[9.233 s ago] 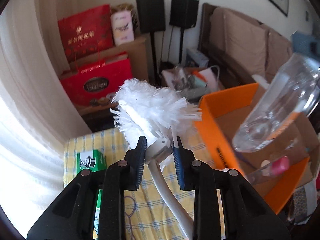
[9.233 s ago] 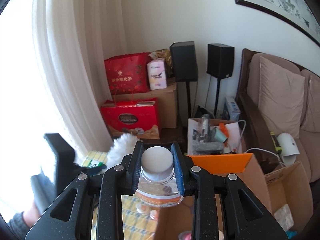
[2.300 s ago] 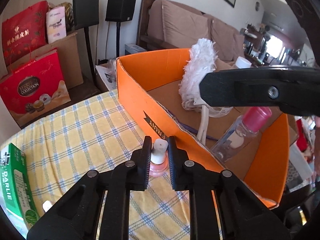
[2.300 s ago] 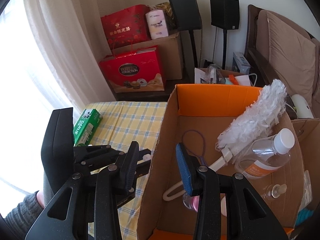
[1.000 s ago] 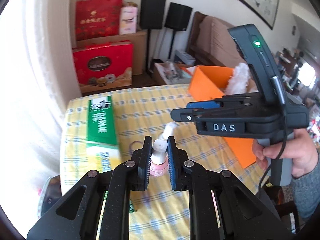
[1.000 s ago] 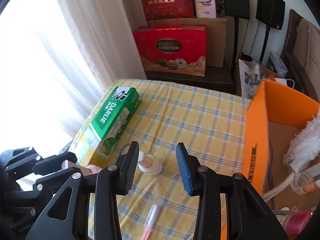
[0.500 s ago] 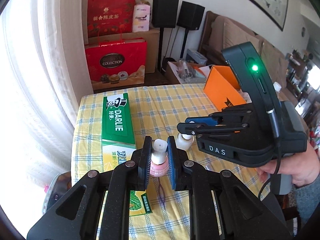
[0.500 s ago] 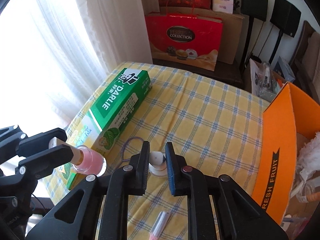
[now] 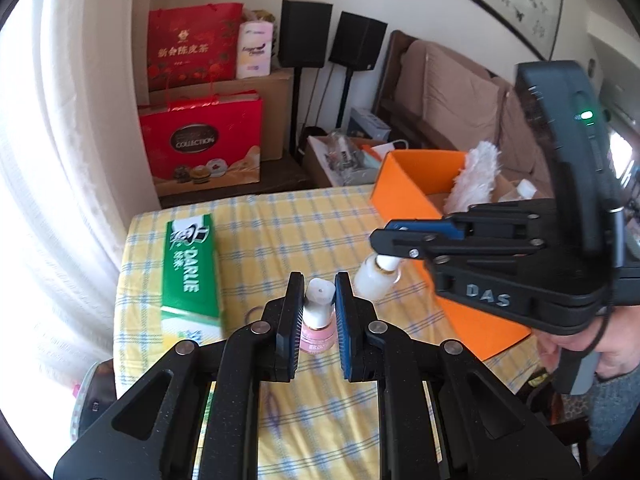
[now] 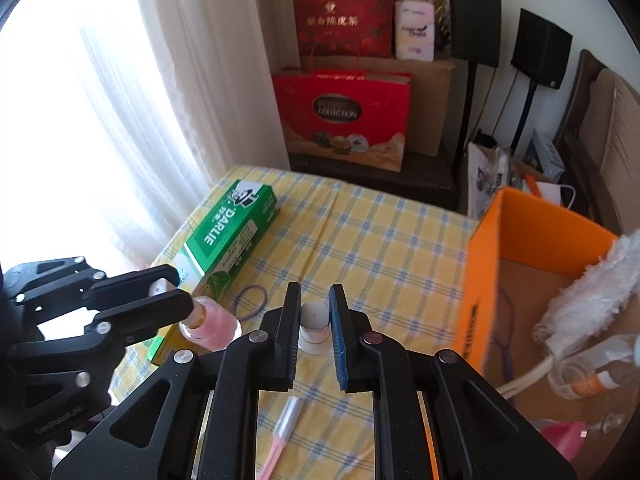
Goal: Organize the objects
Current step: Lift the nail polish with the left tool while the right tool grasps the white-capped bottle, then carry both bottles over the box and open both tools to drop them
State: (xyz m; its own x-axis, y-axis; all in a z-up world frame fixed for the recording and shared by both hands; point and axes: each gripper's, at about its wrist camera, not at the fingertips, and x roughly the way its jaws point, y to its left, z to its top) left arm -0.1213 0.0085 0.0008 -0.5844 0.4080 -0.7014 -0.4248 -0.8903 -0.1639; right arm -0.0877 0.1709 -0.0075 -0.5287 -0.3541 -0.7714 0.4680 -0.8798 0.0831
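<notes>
- The pink bottle (image 9: 318, 322) sits pinched by its white cap between the pads of your left gripper (image 9: 318, 304), above the yellow checked tablecloth (image 9: 280, 232); this is your left wrist view.
- In that view your right gripper (image 9: 386, 250) comes in from the right, held by your hand (image 9: 608, 354), and it clamps the neck of a small white bottle (image 9: 374, 280) that hangs tilted just right of the pink one.
- The green Darlie box (image 9: 192, 268) lies flat on the cloth to the left, and a purple hair band (image 9: 256, 314) lies near its nearer end.
- The orange box (image 9: 404, 184) stands at the right of the table with a white duster (image 9: 474, 178) leaning inside it.
- From your right wrist view, your right gripper (image 10: 316, 316) has just been closing, and its jaws now press on the white bottle (image 10: 314, 326), seen from above with its round cap towards you.
- Your left gripper (image 10: 176, 296) reaches in from the left with the pink bottle (image 10: 212, 326) held sideways, just left of the white one and over the near end of the Darlie box (image 10: 230, 236).
- The hair band (image 10: 251, 301) lies on the cloth (image 10: 380, 248) between the two bottles and further back; a pink, silver-capped stick (image 10: 282, 430) lies on the cloth low in the view.
- The orange box (image 10: 480, 280) is at the right, holding the duster (image 10: 588, 292), a clear bottle with an orange label (image 10: 592, 372) and something pink (image 10: 560, 434) that you cannot make out.
</notes>
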